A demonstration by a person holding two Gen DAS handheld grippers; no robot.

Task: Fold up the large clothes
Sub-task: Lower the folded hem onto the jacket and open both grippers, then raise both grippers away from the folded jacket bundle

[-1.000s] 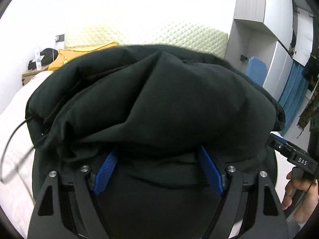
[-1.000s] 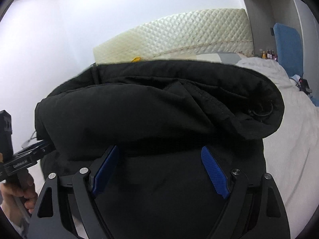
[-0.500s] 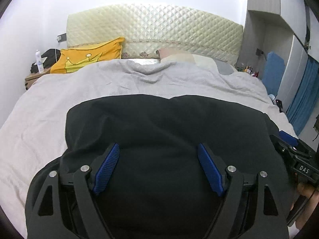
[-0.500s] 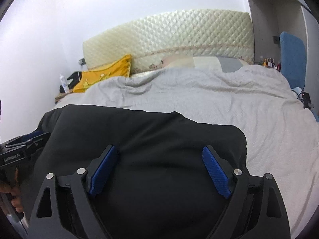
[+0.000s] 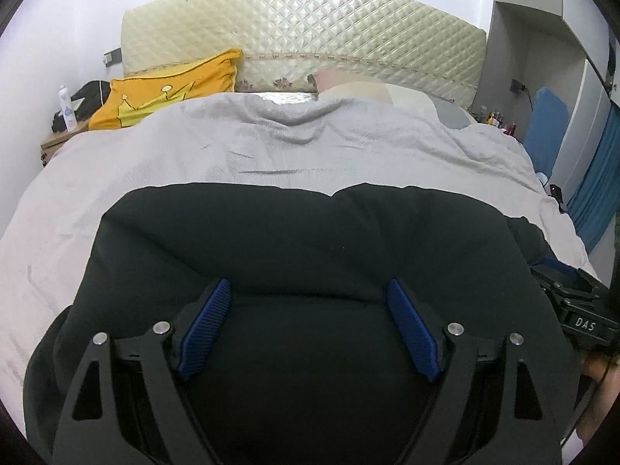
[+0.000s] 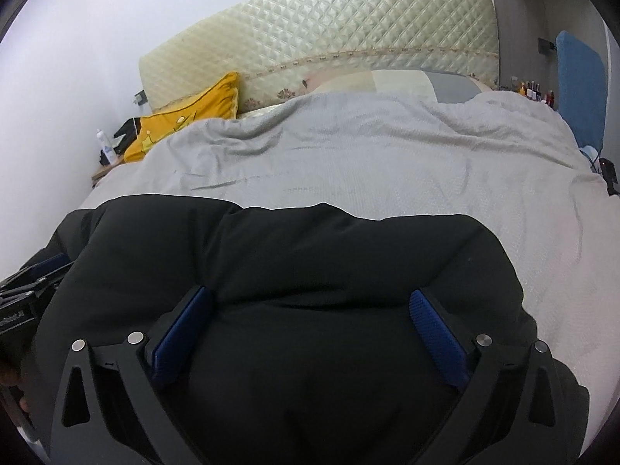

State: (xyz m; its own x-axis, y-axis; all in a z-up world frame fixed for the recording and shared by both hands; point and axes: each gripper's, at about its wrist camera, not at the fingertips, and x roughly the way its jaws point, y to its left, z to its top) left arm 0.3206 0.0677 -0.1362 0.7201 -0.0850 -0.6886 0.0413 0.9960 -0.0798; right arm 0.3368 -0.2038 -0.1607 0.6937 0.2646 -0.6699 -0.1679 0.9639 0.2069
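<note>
A thick black jacket [image 5: 310,232] lies folded on the near part of the bed, with a rounded far edge; it shows in the right wrist view too [image 6: 310,244]. My left gripper [image 5: 308,286] rests on its near fold, the padded cloth filling the gap between the blue pads [image 5: 209,317], and its jaws are just opening. My right gripper [image 6: 310,292] sits over the same fold further right. Its jaws are opening and stand wide, with cloth bulging between them but the pads [image 6: 434,333] no longer squeezing it. Each gripper shows at the edge of the other's view.
A grey bed cover [image 5: 271,147] stretches beyond the jacket to a yellow cushion [image 5: 162,93] and a quilted headboard [image 5: 302,27]. A nightstand with a bottle [image 5: 66,108] stands at the left. A blue board [image 6: 581,85] and cupboards are on the right.
The jacket was held up in front of both cameras and hid the bed. It has been lowered onto the cover, and the right jaws have spread wider.
</note>
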